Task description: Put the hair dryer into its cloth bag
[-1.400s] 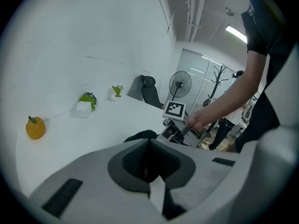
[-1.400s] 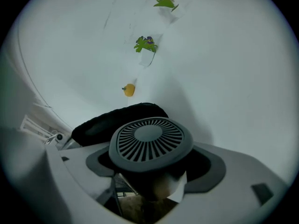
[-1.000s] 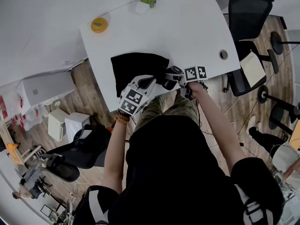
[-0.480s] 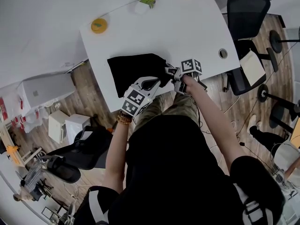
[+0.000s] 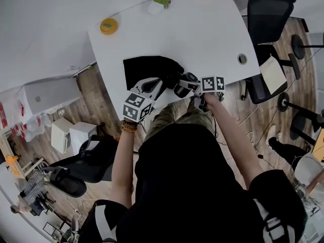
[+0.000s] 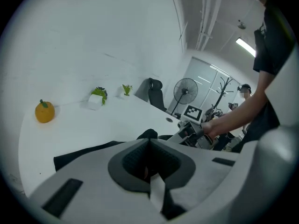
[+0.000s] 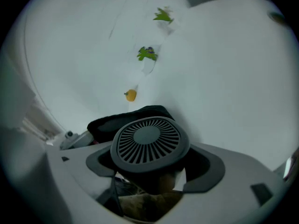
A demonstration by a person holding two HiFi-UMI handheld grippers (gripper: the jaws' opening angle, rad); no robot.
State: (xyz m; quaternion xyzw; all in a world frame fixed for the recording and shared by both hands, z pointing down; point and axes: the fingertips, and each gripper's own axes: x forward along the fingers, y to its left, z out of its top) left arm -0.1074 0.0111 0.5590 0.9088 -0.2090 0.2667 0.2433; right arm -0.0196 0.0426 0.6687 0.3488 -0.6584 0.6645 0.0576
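— From the head view we see the cloth bag lying black on the white tabletop, mid-frame. The hair dryer is just right of it, near the tabletop's lower edge. Up there we can't read either claw, though.

— The gripper views settle that for us. In the left gripper view the left claw is pinched together, the bag's black fabric caught between its pads. In the right gripper view the right claw clamps the hair dryer, whose round grille fills the centre of the frame.

— So we place the dryer outside the bag, close beside it; whether they touch, we can't tell.

— Agreed. The right gripper view also lines up an orange, a potted plant and a second plant above the bag. Only the left gripper view gives us the standing fan, upper right of centre.
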